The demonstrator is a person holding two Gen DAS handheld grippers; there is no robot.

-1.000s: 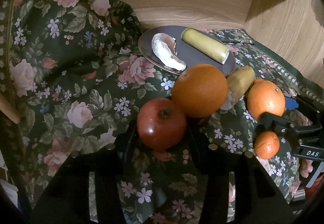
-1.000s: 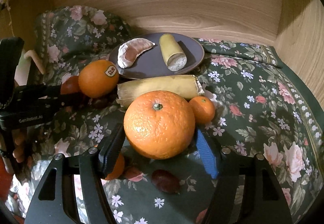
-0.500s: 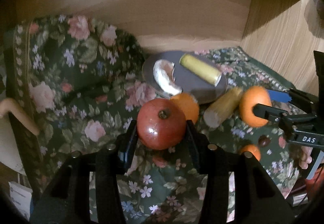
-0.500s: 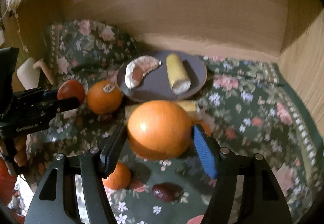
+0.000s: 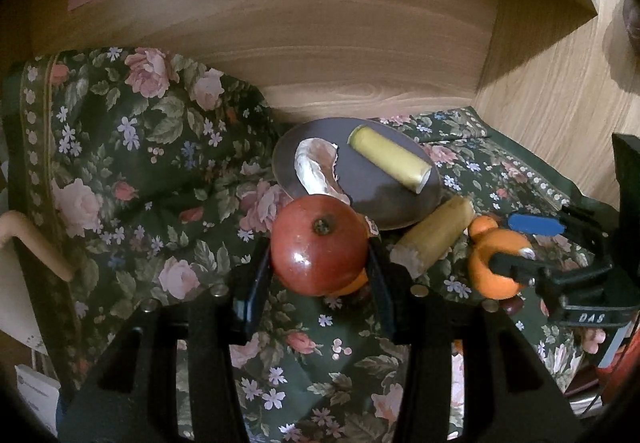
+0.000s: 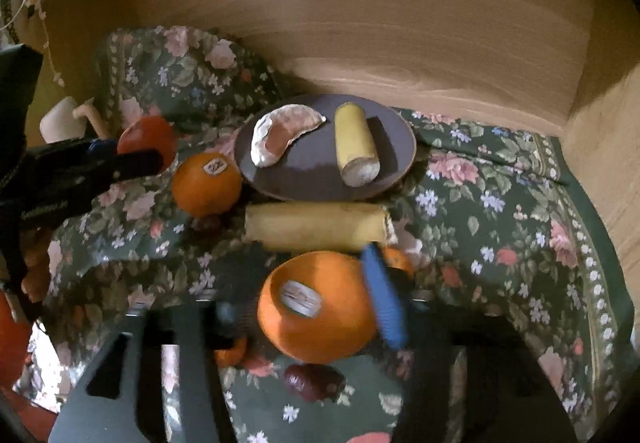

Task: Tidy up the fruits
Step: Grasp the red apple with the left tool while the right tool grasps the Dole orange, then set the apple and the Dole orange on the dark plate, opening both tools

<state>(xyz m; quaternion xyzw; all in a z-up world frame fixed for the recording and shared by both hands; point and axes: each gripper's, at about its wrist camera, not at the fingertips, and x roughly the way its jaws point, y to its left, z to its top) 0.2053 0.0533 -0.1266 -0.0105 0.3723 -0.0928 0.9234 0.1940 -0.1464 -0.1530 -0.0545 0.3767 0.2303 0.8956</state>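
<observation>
My left gripper (image 5: 318, 263) is shut on a red apple (image 5: 318, 245) and holds it above the floral cloth, in front of the grey plate (image 5: 384, 195). My right gripper (image 6: 316, 307) is shut on a large orange (image 6: 316, 307) with a sticker, also lifted. The plate (image 6: 312, 175) holds a pale citrus segment (image 6: 280, 133) and a banana piece (image 6: 354, 147). A longer banana piece (image 6: 316, 227) and a second orange (image 6: 206, 183) lie on the cloth in front of the plate. A small mandarin (image 6: 396, 259) sits behind my right gripper.
The floral cloth (image 5: 160, 171) is bunched up at the left. A wooden back wall (image 5: 320, 55) and a wooden side wall (image 5: 560, 91) close in the space. Small dark fruit (image 6: 314, 381) and a small mandarin (image 6: 230, 353) lie under my right gripper. A cream handle (image 5: 36, 239) is at far left.
Both grippers have risen and pulled back from the cloth, each carrying its fruit. The right gripper has also tilted, turning the orange so its sticker shows.
</observation>
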